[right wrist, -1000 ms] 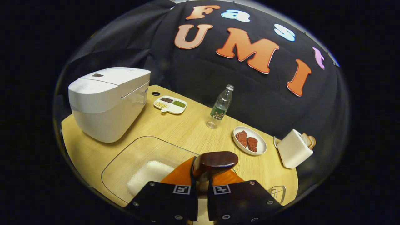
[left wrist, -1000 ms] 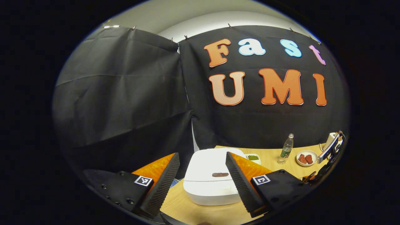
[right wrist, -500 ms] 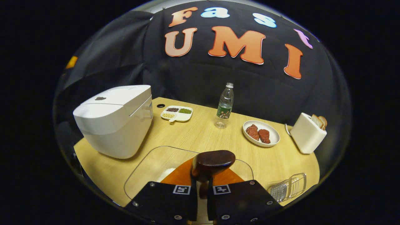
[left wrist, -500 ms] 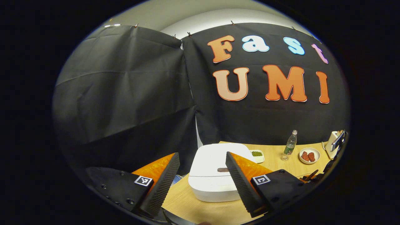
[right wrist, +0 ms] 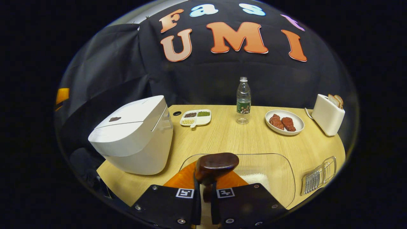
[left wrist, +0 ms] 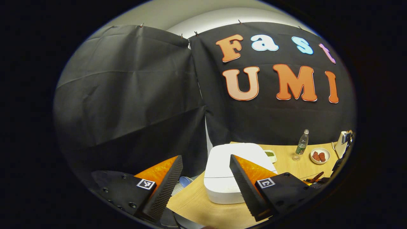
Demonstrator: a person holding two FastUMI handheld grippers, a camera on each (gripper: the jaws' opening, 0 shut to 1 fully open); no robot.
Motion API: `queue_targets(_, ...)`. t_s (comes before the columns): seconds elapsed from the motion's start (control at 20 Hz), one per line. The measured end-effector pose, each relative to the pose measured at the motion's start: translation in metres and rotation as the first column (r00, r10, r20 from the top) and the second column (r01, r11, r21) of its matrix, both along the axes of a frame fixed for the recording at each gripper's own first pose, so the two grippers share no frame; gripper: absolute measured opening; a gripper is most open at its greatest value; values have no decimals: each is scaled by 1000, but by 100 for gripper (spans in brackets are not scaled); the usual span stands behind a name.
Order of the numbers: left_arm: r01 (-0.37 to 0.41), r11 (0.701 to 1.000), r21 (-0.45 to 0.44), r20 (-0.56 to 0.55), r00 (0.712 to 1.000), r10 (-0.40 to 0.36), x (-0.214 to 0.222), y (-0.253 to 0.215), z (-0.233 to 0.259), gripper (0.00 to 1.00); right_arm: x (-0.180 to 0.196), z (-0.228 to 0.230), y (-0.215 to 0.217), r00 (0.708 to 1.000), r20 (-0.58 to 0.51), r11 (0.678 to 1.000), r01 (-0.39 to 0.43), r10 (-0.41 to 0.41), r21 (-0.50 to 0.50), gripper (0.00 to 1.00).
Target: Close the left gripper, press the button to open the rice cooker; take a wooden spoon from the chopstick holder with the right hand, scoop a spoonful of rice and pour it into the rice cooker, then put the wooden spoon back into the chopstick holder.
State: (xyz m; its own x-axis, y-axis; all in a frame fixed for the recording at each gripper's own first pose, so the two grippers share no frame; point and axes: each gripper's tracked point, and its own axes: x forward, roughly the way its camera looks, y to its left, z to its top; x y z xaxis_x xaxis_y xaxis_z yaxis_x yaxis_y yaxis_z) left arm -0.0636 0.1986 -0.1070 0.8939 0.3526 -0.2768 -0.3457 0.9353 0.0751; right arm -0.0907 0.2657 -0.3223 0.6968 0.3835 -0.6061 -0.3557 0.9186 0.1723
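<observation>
On the wooden table [right wrist: 229, 140] sits the white rice cooker [right wrist: 133, 136], and its lid is shut. The small dark button [right wrist: 114, 119] is on top of the lid, near the front. From the right gripper [right wrist: 203, 203] the cooker lies off to the left and a bit farther away. From the left gripper [left wrist: 203, 187] the cooker [left wrist: 235, 171] is just ahead, between and beyond its two fingers. So the left one looks like the nearer one for the button. Its fingers are spread wide apart and hold nothing, so I think they must squeeze together before the push.

The right gripper's fingers are pressed on the handle of the wooden spoon [right wrist: 216, 163]. The spoon points forward, along the fingers, with its dark round end up front. Below it is a clear bowl [right wrist: 279, 168] with white rice [right wrist: 254, 179] inside. The wire chopstick holder [right wrist: 319, 176] is near the table edge, to the right.

The water bottle [right wrist: 243, 100] has a green label, but it is too small to read. The cooker shows no words I can make out.
</observation>
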Motion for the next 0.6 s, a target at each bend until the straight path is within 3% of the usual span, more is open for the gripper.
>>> queue_targets(0.15,-4,1000,-14,-10,1000,4,-1,11,-6,100,-2,-4,1,995,-79,996,62,-57,66,12)
queue_targets(0.2,-5,1000,-18,-14,1000,5,-2,13,-7,95,-1,-5,0,991,-106,993,85,-75,85,12)
queue_targets(0.3,-2,1000,-21,-15,1000,2,-3,18,-8,100,1,-7,-6,982,-155,983,130,-109,127,12)
queue_targets(0.4,4,1000,-18,-18,1000,-4,-2,21,-10,95,2,-9,-12,970,-200,971,172,-138,165,12)
queue_targets(0.6,30,999,-18,-22,999,-31,2,16,-11,100,3,-6,-28,943,-293,932,238,-155,272,12)
